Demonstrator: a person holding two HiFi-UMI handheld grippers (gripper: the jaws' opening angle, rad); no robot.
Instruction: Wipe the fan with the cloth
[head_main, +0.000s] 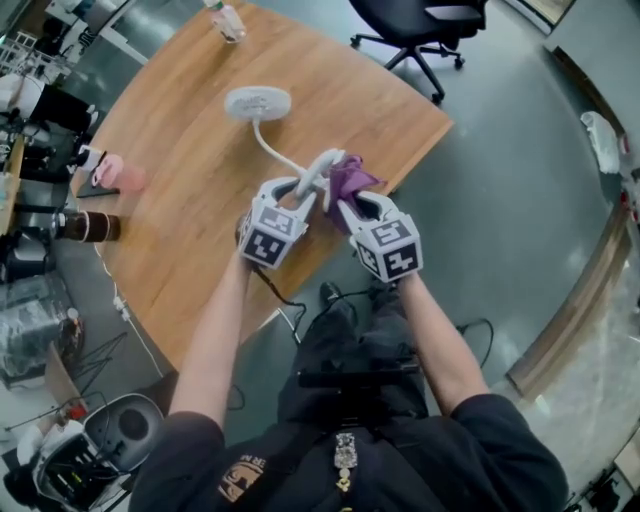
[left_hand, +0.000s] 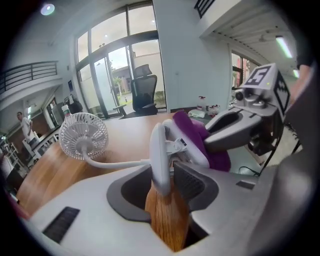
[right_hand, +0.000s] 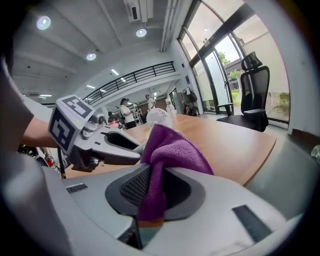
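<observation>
A white clip fan lies on the round wooden table (head_main: 190, 200). Its caged head (head_main: 258, 102) (left_hand: 84, 135) rests flat, and a bent white neck (head_main: 275, 152) runs from it to the clip (head_main: 320, 172) (left_hand: 161, 155) near the table's edge. My left gripper (head_main: 300, 195) (left_hand: 167, 175) is shut on that clip, one white paddle standing up between its jaws. My right gripper (head_main: 350, 208) (right_hand: 152, 185) is shut on a purple cloth (head_main: 350, 180) (right_hand: 167, 155). The cloth bunches above the jaws and lies against the clip's right side (left_hand: 202, 142). The two grippers are close side by side.
A black office chair (head_main: 420, 25) stands beyond the table's far right edge. On the table are a small bottle (head_main: 228, 20) at the far side and a pink item (head_main: 108, 172) at the left. A dark cylinder (head_main: 85, 226) and cables lie left of the table.
</observation>
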